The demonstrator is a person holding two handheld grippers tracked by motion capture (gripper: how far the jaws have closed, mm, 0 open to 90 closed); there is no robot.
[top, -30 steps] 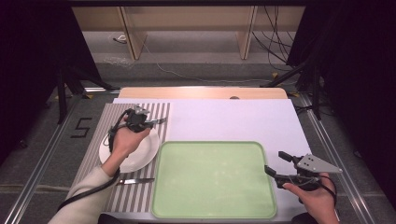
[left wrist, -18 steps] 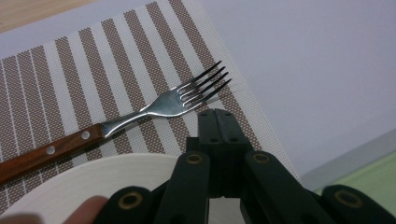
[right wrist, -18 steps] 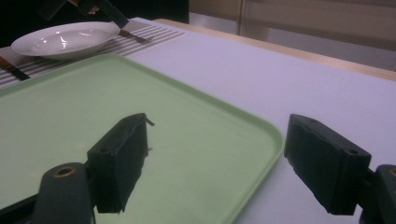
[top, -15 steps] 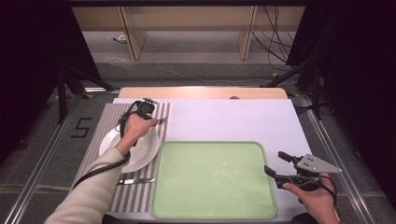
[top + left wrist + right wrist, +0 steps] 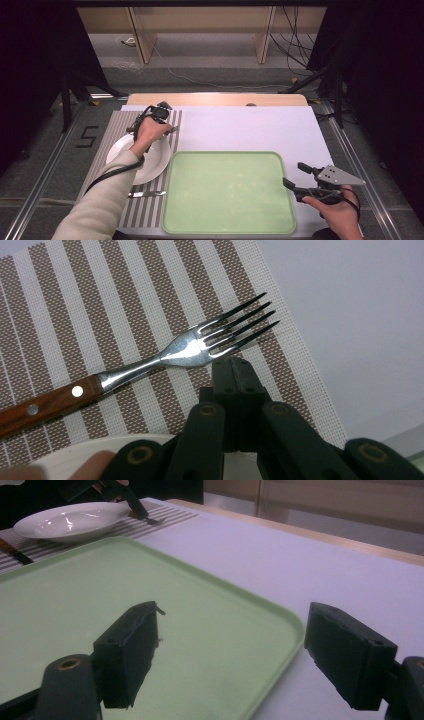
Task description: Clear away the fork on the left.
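Jaws of left gripper (image 5: 234, 371) together, empty, tips just short of fork (image 5: 150, 365) head. Fork lies on striped placemat (image 5: 60, 300), beyond white plate (image 5: 142, 160). Jaws of right gripper (image 5: 235, 650) apart, empty, hovering at edge of green tray (image 5: 229, 192).

Step, by my reading: approach to fork, no grasp yet. Next move calls for opening jaws, then straddling neck or wooden handle.

Count: one fork, one knife (image 5: 146, 193), one plate, one tray, one placemat, two grippers.

Digit "5" (image 5: 88, 136) marked on floor left of table (image 5: 250, 125).
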